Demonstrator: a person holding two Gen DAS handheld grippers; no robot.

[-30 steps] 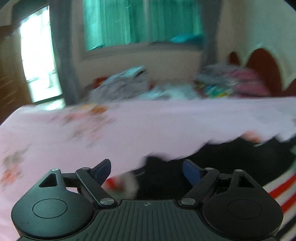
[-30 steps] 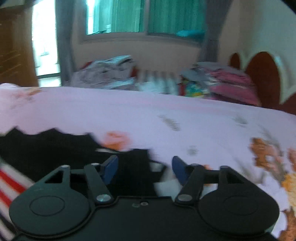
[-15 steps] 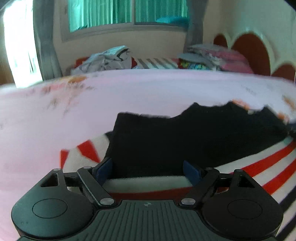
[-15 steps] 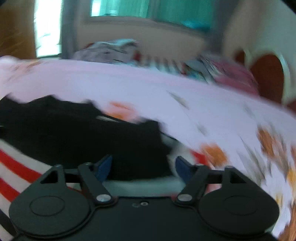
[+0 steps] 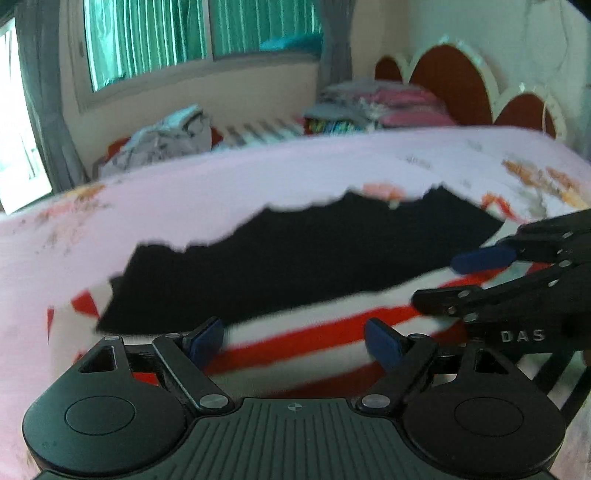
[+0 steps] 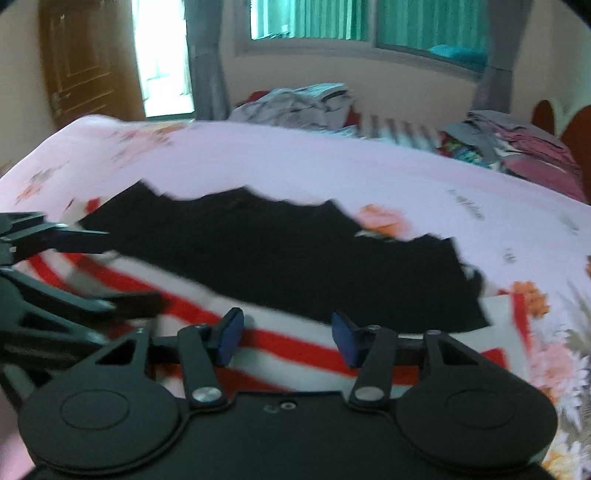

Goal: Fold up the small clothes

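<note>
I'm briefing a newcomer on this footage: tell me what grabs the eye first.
The black garment with red-and-white stripes lies spread on the pink floral bedsheet, right ahead of both cameras. Both tongs, left and right, hover open over its striped part. Clothes piles sit beneath the green-curtained window.

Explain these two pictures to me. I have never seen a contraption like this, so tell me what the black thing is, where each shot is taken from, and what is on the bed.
Each picture comes from a camera fixed on a hand-held gripper, looking forward along its two blue-tipped fingers. A person holds one in each hand; there is no robot arm. One view shows the left gripper up close, the other the right gripper. Each also appears at the edge of the other's view. Both are open and hold nothing. They hover over a garment, black with red and white stripes, lying spread on a pink flowered sheet. Behind are loose clothes and a stack of folded ones.
</note>
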